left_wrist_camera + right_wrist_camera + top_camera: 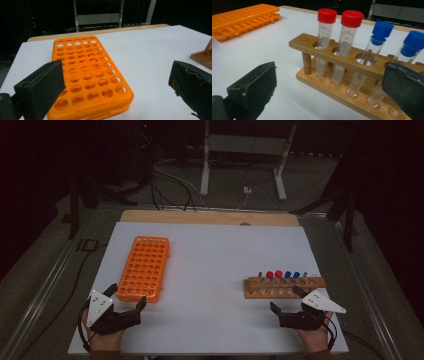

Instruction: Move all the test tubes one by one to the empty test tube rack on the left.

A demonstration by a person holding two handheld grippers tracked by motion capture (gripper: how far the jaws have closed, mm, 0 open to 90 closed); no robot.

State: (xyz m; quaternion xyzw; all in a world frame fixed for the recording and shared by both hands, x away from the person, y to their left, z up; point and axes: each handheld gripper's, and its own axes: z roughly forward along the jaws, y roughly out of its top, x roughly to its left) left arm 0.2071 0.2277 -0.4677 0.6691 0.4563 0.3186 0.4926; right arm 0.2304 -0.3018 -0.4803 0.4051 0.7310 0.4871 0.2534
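Observation:
An orange tube rack (pixel 144 267) with many empty holes lies flat on the left of the white table. On the right stands a wooden rack (pixel 260 285) holding two red-capped tubes (pixel 274 274) and two blue-capped tubes (pixel 292 274). My left gripper (pixel 127 296) is open just in front of the orange rack's near end. In the left gripper view, the orange rack (pixel 87 72) lies between the spread jaws of the left gripper (pixel 115 75). My right gripper (pixel 286 299) is open in front of the wooden rack (pixel 307 46). The red-capped tubes (pixel 325 37) and blue-capped tubes (pixel 377 47) stand upright beyond the right gripper (pixel 328 75).
The white table top (pixel 215 265) has a wooden strip (pixel 210 217) along its far edge. A white metal stand (pixel 245 150) and cables (pixel 170 185) are on the floor beyond. A broad bare stretch of table separates the two racks.

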